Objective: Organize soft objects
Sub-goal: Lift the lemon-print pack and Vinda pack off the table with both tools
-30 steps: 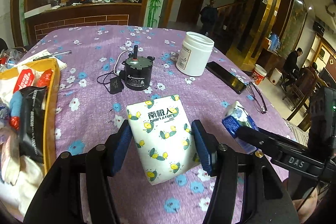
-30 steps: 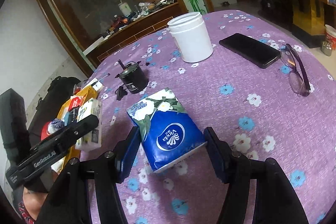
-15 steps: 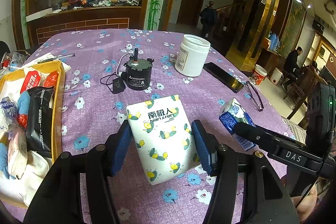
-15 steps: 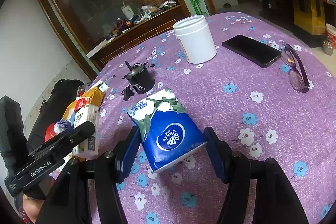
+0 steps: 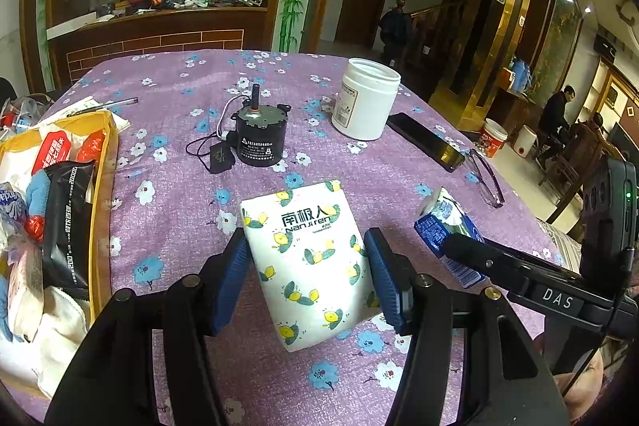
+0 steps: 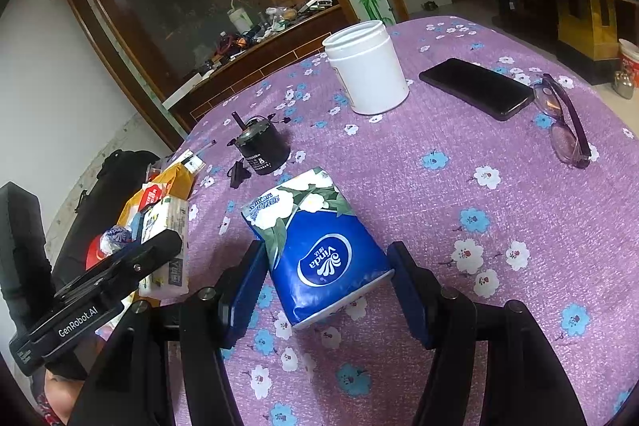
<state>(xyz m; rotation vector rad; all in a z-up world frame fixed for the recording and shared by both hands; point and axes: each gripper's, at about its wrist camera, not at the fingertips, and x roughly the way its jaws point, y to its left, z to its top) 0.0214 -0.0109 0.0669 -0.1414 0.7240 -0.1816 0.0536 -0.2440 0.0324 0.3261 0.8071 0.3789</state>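
While both grippers hold tissue packs above the purple floral tablecloth (image 5: 167,222)

Left gripper (image 5: 307,278) clamps the white lemon-print tissue pack (image 5: 311,258); right gripper (image 6: 325,290) clamps the blue tissue pack (image 6: 319,246) (both pads pressing), near the yellow tray (image 5: 102,194) of soft packets.

Hard odds and ends on the flowered purple desk (image 6: 499,226)

A white plastic jar (image 5: 365,104) stands upright toward the far side, with a black phone (image 6: 477,87) lying flat just beside it and a pair of purple-framed glasses (image 6: 567,124) near the phone's end. A small black motor (image 5: 259,140), its shaft pointing up, sits near the middle of the desk, its thin wires running to a little black plug (image 5: 219,156) just beside it. A pen (image 5: 108,104) lies near the far left edge.
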